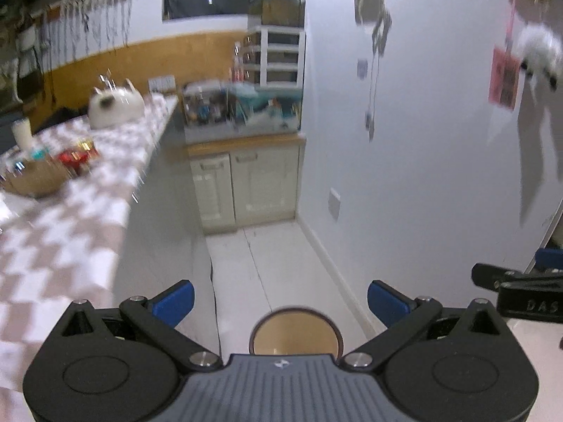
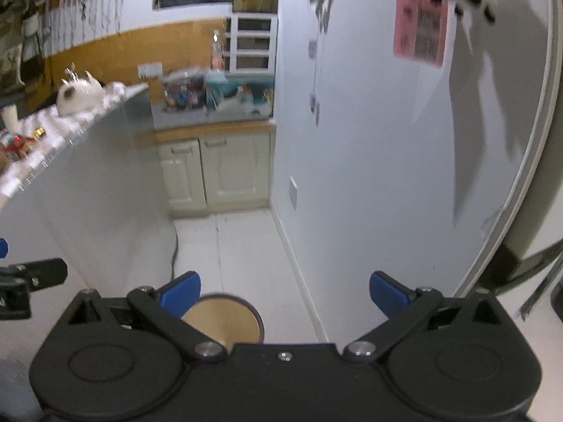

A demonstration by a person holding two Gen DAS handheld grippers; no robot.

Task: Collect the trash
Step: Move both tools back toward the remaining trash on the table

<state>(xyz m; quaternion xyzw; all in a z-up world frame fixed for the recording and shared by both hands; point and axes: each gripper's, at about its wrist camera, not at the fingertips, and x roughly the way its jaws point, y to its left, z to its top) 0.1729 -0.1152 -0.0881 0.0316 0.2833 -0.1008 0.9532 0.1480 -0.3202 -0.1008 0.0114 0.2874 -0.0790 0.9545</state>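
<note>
My left gripper [image 1: 280,300] is open with nothing between its blue pads [image 1: 174,300]. It hangs above a round tan bin [image 1: 295,330] with a dark rim on the white floor. My right gripper [image 2: 285,293] is also open and holds nothing; the same bin [image 2: 225,320] shows just behind its left pad [image 2: 183,293]. On the checked table [image 1: 70,218] at the left lie small red and gold wrappers [image 1: 77,154] beside a wicker basket [image 1: 35,179]. The right gripper's body [image 1: 520,292] shows at the right edge of the left wrist view.
A white cat-shaped teapot [image 1: 114,105] and a white cup [image 1: 23,133] stand further along the table. A cream cabinet [image 1: 246,186] with a cluttered glass tank [image 1: 242,109] closes the far end of the narrow aisle. A white wall [image 1: 422,140] runs along the right.
</note>
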